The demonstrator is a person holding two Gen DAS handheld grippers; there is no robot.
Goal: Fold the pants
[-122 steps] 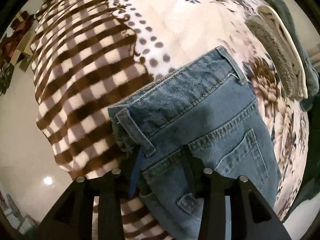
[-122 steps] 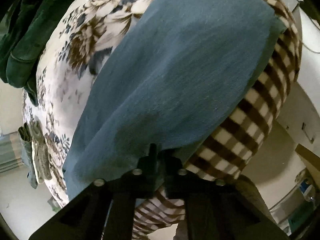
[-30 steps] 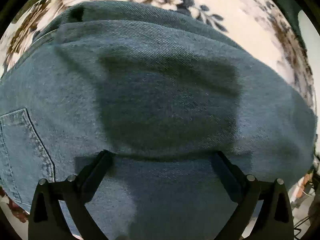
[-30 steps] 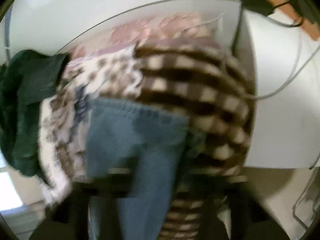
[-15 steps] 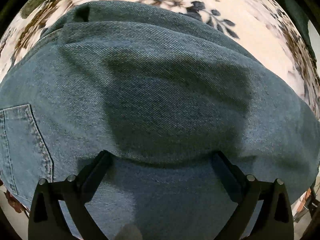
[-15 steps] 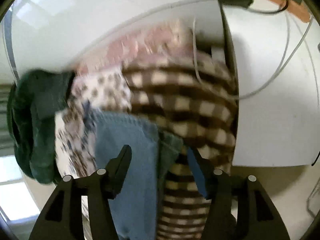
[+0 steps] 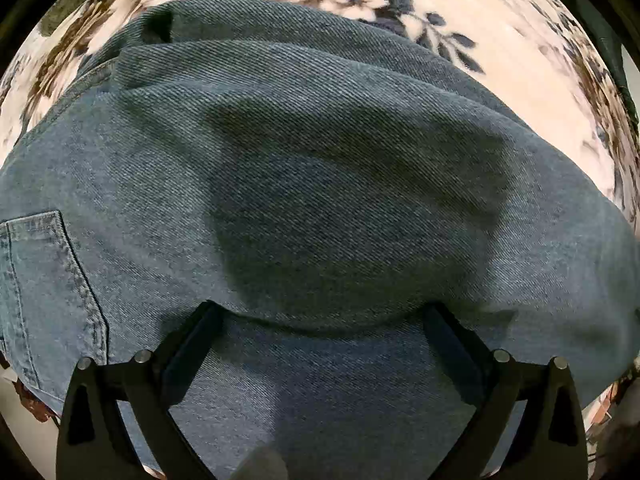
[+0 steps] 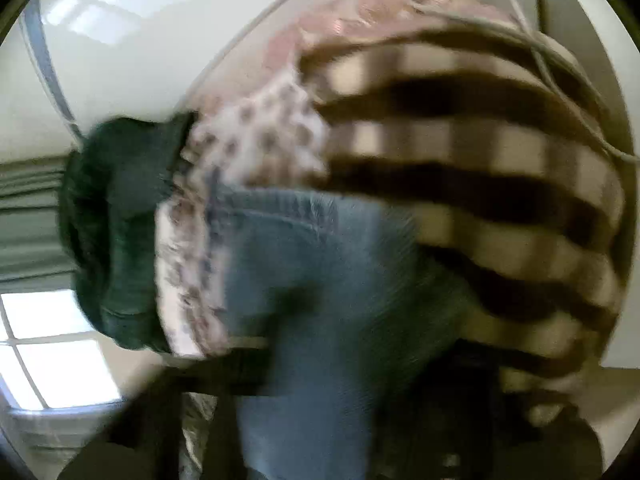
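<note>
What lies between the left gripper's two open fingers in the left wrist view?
Only blue denim of the jeans fills the gap of the left gripper, seen in the left wrist view.

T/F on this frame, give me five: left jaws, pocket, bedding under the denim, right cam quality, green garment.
1. The left gripper stands wide open over the jeans. True.
2. A stitched pocket shows at the left wrist view's left edge. True.
3. The jeans lie on a bare wooden table. False: on a floral blanket.
4. The right wrist view is sharp. False: motion-blurred; right gripper state unreadable.
5. The dark green garment lies on top of the jeans. False: beside them.
</note>
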